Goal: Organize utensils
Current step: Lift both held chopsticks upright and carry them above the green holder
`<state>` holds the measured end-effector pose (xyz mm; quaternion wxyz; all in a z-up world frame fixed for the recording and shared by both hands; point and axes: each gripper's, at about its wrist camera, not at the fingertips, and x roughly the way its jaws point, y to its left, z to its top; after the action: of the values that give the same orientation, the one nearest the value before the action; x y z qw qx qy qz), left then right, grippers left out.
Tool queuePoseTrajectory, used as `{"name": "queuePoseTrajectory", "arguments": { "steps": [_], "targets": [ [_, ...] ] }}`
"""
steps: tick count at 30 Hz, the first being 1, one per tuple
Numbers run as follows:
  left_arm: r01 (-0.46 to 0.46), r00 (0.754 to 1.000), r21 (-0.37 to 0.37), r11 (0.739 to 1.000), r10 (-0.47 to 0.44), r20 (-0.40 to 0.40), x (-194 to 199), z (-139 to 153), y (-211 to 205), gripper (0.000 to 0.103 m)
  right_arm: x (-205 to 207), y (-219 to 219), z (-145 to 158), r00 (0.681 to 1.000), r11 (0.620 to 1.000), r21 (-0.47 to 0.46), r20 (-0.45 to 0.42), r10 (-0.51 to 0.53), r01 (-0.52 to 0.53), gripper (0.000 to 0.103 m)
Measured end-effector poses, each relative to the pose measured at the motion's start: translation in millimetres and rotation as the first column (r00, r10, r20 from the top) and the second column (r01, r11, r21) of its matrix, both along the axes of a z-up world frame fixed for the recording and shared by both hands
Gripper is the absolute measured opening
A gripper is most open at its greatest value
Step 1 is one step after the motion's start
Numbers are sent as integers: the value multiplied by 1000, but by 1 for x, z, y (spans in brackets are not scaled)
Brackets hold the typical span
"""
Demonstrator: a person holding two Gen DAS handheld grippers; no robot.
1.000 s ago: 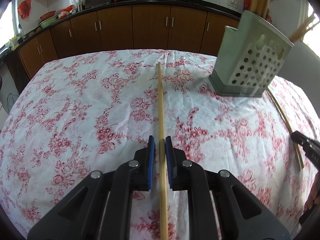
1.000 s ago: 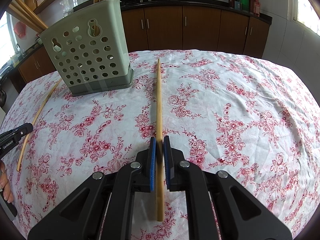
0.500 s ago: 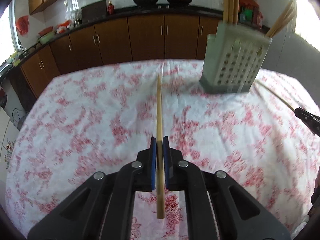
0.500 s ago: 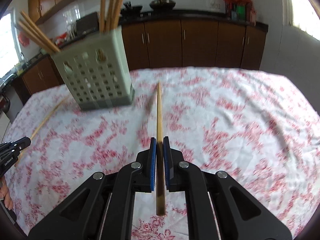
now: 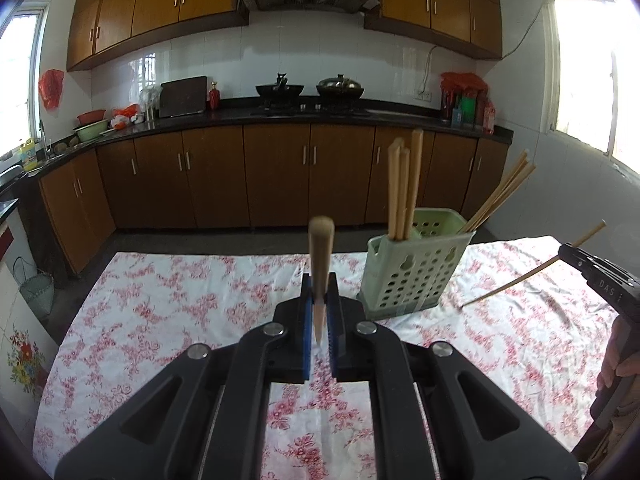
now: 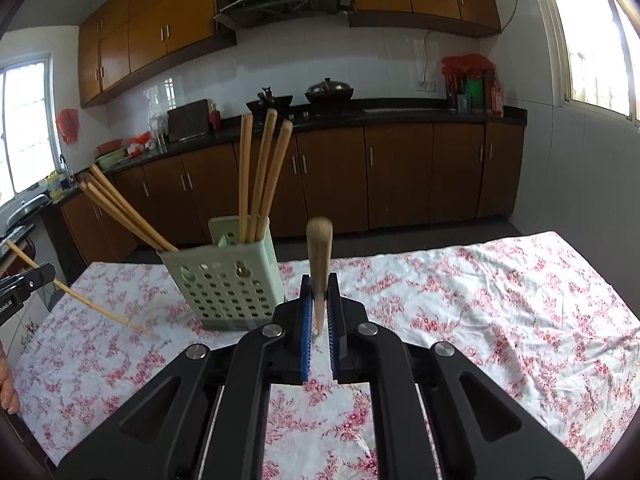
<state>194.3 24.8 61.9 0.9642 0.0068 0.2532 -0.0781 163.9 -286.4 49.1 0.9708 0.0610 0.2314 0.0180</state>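
Note:
My left gripper (image 5: 319, 312) is shut on a wooden chopstick (image 5: 321, 264) that points up and forward above the table. My right gripper (image 6: 319, 308) is shut on another wooden chopstick (image 6: 319, 264), lifted the same way. A pale green perforated utensil holder (image 5: 412, 276) stands on the floral tablecloth, right of my left gripper and left of my right gripper (image 6: 228, 280). It holds several upright and leaning chopsticks (image 5: 404, 188). In the left wrist view the right gripper (image 5: 600, 280) shows at the right edge with its chopstick (image 5: 516, 282) slanting down to the cloth.
The table carries a white cloth with red flowers (image 5: 180, 304). Its far edge (image 6: 440, 250) lies just behind the holder. Brown kitchen cabinets (image 5: 280, 176) and a black counter stand beyond a strip of floor. The other gripper (image 6: 24, 284) shows at the left edge of the right wrist view.
Both grippers have risen from the table and tilted up, each lifting its chopstick off the cloth. The holder now appears lower and farther away.

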Motion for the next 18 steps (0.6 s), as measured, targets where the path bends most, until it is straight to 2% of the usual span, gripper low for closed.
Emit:
{"name": "queuePoseTrajectory", "arguments": {
  "steps": [10, 14, 18],
  "targets": [
    [89, 992, -63, 994, -83, 99, -11, 46, -13, 8, -4, 13, 52, 989, 997, 49, 133, 60, -67, 8],
    [115, 980, -92, 989, -98, 171, -9, 71, -27, 8, -5, 23, 77, 971, 993, 67, 225, 81, -99, 8],
    [109, 966, -139, 984, -72, 250, 5, 101, -40, 8, 2, 31, 100, 943, 990, 88, 322, 78, -112, 8]
  ]
}}
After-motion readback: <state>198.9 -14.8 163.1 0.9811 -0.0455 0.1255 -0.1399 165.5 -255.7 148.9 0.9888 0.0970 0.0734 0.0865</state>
